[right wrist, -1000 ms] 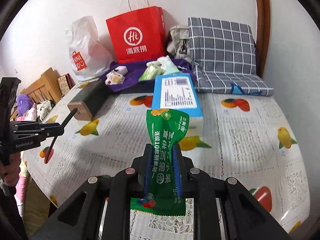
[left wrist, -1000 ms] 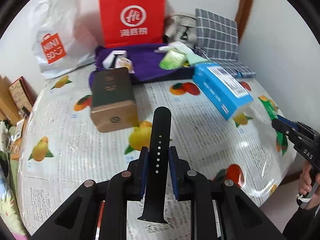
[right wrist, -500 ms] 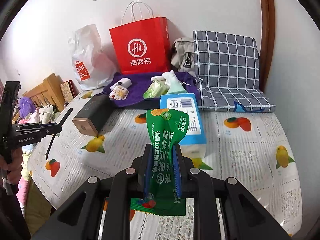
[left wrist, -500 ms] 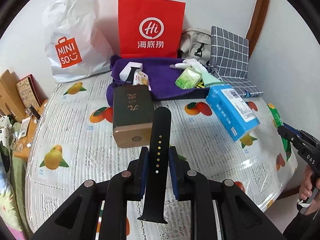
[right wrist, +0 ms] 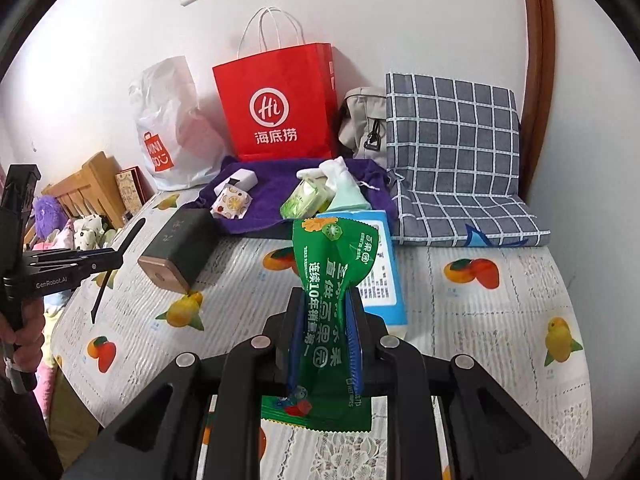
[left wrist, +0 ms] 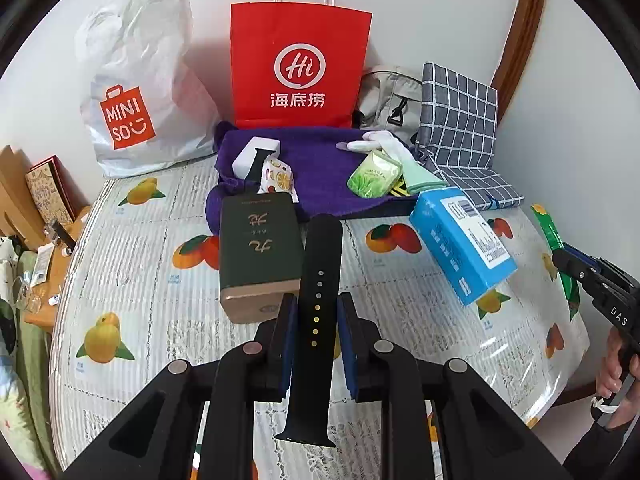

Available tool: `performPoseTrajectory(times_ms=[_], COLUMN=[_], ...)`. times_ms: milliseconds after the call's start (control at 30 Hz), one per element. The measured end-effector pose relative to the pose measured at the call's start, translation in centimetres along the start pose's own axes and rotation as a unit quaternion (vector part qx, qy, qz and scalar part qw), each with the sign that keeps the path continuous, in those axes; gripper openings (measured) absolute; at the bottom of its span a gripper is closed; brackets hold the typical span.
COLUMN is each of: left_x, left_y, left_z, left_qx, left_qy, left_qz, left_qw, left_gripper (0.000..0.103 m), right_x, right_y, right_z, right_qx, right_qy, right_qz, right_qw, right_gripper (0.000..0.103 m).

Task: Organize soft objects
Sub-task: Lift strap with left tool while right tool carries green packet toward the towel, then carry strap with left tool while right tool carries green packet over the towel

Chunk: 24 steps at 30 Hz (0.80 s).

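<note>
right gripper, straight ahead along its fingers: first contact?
Probably the blue box: it lies just past the green packet that the right gripper clamps. Depth is unclear; if aimed higher, it reaches the purple cloth.

The right tool [right wrist: 325,334] was clamped on a green snack packet [right wrist: 325,280], held above the fruit-print worktop [right wrist: 500,320]. Behind it lay a blue box [right wrist: 382,276], a dark box [right wrist: 178,250] and a purple towel [right wrist: 272,192]. At far left, the left tool [right wrist: 116,258] gripped a black strap [right wrist: 114,264].
</note>
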State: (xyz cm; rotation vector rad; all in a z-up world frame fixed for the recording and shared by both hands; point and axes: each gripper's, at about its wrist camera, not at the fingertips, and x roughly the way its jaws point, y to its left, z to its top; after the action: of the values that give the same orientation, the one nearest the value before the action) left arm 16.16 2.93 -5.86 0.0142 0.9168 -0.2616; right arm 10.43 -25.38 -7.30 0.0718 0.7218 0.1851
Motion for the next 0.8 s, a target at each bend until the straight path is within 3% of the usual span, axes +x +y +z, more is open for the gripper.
performPoseTrajectory(times_ms=[800], left_x=[0.6], left_y=[0.6], left_z=[4.5], left_qx=[-0.019], left_qy=[-0.020], left_qz=[0.002], left_qw=[0.9996], left_gripper=[0.020], right_x=[1.6], right_y=[-0.7], right_z=[4.5], right_qx=[-0.006], right_qy=[-0.010], right_qz=[-0.003], right_qw=[1.000], right_gripper=[0.020])
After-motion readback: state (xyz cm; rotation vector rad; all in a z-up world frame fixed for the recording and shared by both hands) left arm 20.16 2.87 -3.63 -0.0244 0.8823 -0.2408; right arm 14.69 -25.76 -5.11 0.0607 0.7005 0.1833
